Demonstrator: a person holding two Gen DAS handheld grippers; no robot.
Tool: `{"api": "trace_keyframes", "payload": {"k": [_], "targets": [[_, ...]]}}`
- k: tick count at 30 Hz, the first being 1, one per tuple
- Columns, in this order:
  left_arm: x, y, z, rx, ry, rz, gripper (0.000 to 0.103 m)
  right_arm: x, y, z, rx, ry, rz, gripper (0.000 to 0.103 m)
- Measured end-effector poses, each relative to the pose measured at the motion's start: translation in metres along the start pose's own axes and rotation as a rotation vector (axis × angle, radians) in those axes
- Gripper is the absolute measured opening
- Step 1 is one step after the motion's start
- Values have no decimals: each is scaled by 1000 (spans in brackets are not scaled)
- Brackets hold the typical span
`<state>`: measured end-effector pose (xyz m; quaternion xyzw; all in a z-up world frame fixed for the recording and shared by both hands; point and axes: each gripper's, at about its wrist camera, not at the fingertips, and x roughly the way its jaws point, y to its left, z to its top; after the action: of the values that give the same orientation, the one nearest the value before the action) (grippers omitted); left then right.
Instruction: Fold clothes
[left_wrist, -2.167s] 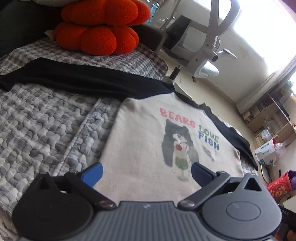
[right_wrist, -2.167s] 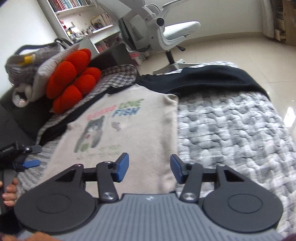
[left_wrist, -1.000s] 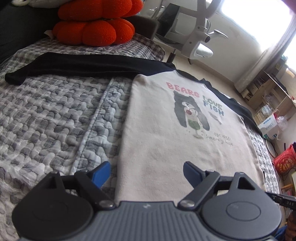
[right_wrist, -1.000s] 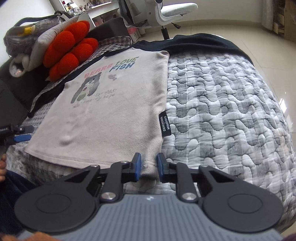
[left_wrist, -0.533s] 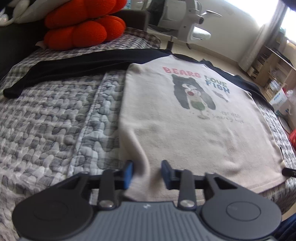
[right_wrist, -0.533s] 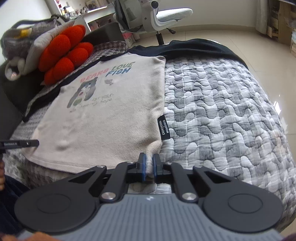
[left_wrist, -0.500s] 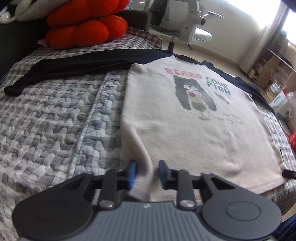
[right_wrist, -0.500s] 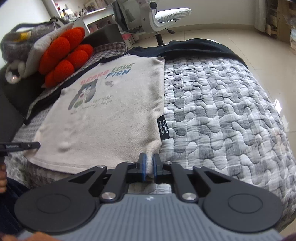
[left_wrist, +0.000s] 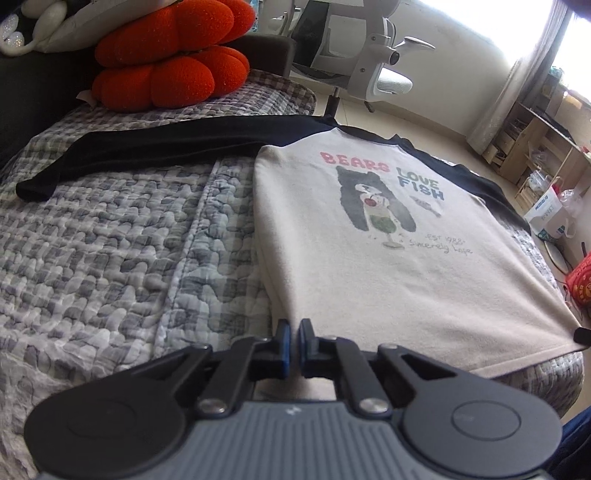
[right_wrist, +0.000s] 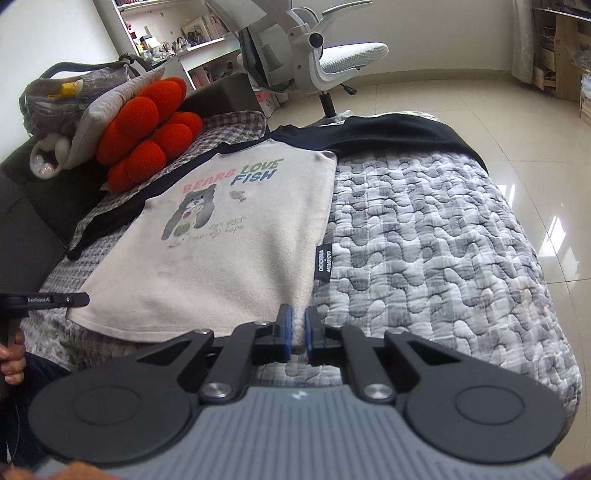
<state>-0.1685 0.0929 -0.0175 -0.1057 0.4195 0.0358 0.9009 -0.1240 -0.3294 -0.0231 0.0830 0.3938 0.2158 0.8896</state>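
A beige raglan shirt (left_wrist: 388, 273) with black sleeves and a "Bears love fish" bear print lies flat on a grey quilted bed (left_wrist: 110, 251). It also shows in the right wrist view (right_wrist: 221, 258). My left gripper (left_wrist: 291, 345) is shut on the shirt's near left hem corner. My right gripper (right_wrist: 297, 338) is shut on the near right hem corner, just below a black side label (right_wrist: 324, 263). The left gripper's finger (right_wrist: 55, 298) shows at the left edge of the right wrist view.
Orange round cushions (left_wrist: 170, 55) and a grey bag (right_wrist: 74, 99) sit at the head of the bed. A white office chair (right_wrist: 314, 55) stands on the tiled floor beyond. Wooden shelves (left_wrist: 535, 147) and a red bag (left_wrist: 581, 280) stand right of the bed.
Both grippers came down to the hem from above the shirt and closed on its corners. In the last half second the left jaws closed fully on the cloth.
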Motion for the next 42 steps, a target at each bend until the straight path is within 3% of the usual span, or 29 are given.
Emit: {"api": "trace_keyframes", "payload": {"k": [2, 3, 4, 6, 11, 14, 16, 21, 22, 23, 25, 28, 34, 36, 37, 40, 42], "targets": [[9, -3, 1, 12, 32, 28, 9, 8, 1, 0, -7, 26, -13, 9], [13, -3, 2, 10, 43, 40, 21, 13, 1, 1, -12, 43, -26, 10], [16, -3, 3, 6, 53, 51, 41, 18, 1, 2, -16, 60, -39, 13], [14, -3, 5, -1, 36, 55, 51, 19, -3, 4, -7, 73, -48, 15], [-2, -2, 18, -17, -32, 71, 62, 10, -31, 15, 121, 39, 9, 15], [-12, -4, 37, -24, -92, 97, 69, 8, -41, 24, 150, 1, -20, 16], [-14, -12, 54, -37, -117, 79, 77, 11, -45, 27, 166, -6, -16, 16], [3, -62, 85, -22, -121, 18, 83, 20, -48, 39, 194, -13, 9, 20], [7, -74, 90, -16, -119, 5, 86, 21, -48, 45, 185, -21, -3, 28], [12, -86, 96, -10, -116, -8, 87, 22, -48, 51, 177, -31, -10, 44], [21, -110, 107, 2, -111, -33, 88, 23, -47, 63, 175, -60, -7, 57], [38, -145, 124, 13, -100, -41, 90, 23, -47, 88, 196, -102, -18, 60], [83, -173, 146, -4, -120, -73, 100, 33, -42, 146, 210, -205, -130, 74], [98, -181, 153, -10, -127, -84, 101, 44, -42, 159, 195, -230, -161, 85], [106, -186, 156, -13, -130, -90, 102, 50, -43, 158, 179, -252, -168, 101], [138, -169, 148, -25, -112, -47, 102, 72, -53, 137, 121, -318, -213, 103], [152, -154, 146, -23, -107, 5, 102, 89, -62, 130, 118, -290, -268, 103]]}}
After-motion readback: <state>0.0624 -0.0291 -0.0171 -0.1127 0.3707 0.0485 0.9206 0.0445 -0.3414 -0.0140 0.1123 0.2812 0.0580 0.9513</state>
